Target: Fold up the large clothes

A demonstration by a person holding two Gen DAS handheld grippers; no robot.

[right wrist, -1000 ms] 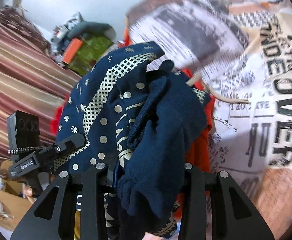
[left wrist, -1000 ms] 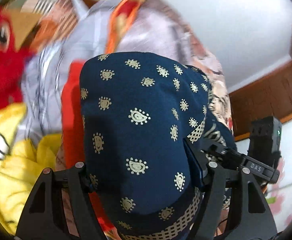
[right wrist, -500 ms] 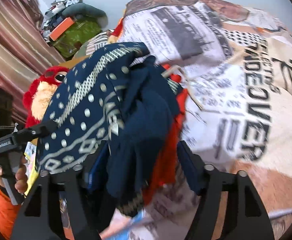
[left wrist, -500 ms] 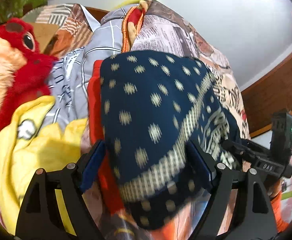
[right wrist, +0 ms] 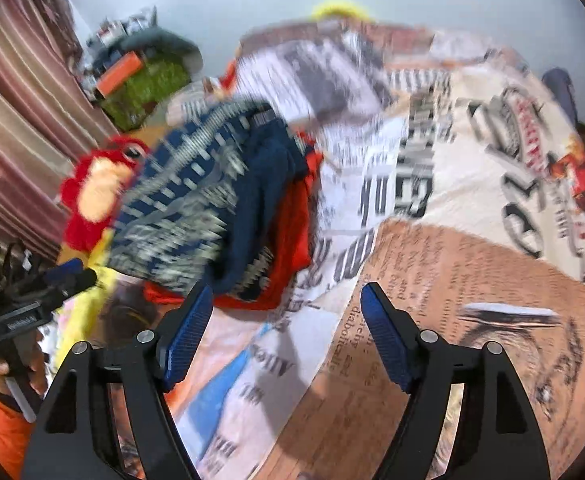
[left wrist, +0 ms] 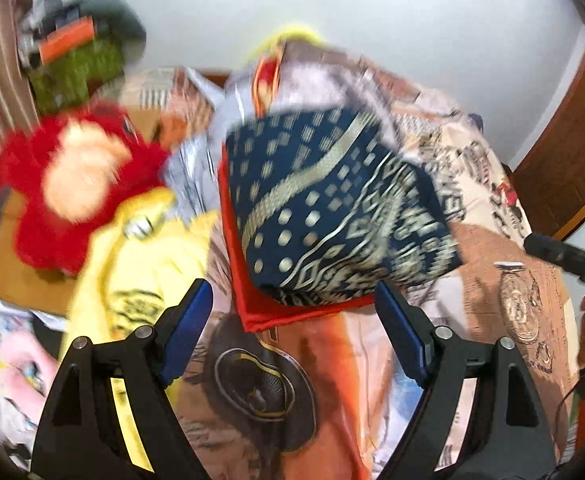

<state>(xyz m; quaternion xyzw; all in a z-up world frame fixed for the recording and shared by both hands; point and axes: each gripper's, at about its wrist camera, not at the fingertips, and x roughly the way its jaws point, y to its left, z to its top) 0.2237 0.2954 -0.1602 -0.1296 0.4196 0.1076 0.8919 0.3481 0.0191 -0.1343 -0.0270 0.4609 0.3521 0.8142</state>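
Bedspread (right wrist: 472, 280), printed with newsprint and cartoon figures: your working surface, covering the bed; everything below lies on it.

Yellow garment (left wrist: 140, 280): spread loose at the left, its far end touching the red plush toy (left wrist: 76, 184). By its look this is a candidate for your next fold, though blur hides its full outline.

Folded navy garment (left wrist: 332, 208), gold paisley and border print: lies on a folded red garment (left wrist: 252, 308) whose edge shows under its near and left sides. Together they form the finished stack, near the middle of the bed. In the right wrist view the navy piece (right wrist: 212, 208) shows a thicker, rumpled fold on its right side.

Left gripper (left wrist: 292, 328): spread wide, nothing between the pads, hovering just short of the stack's near edge.

Right gripper (right wrist: 286, 328): jaws opening, empty, over bare bedspread beside the stack.

Handling note: keep both grippers clear of the stack as you draw off, so no edge drags. If you tidy, pinch only the rumpled right fold. Pick the next garment by two corners, well apart.
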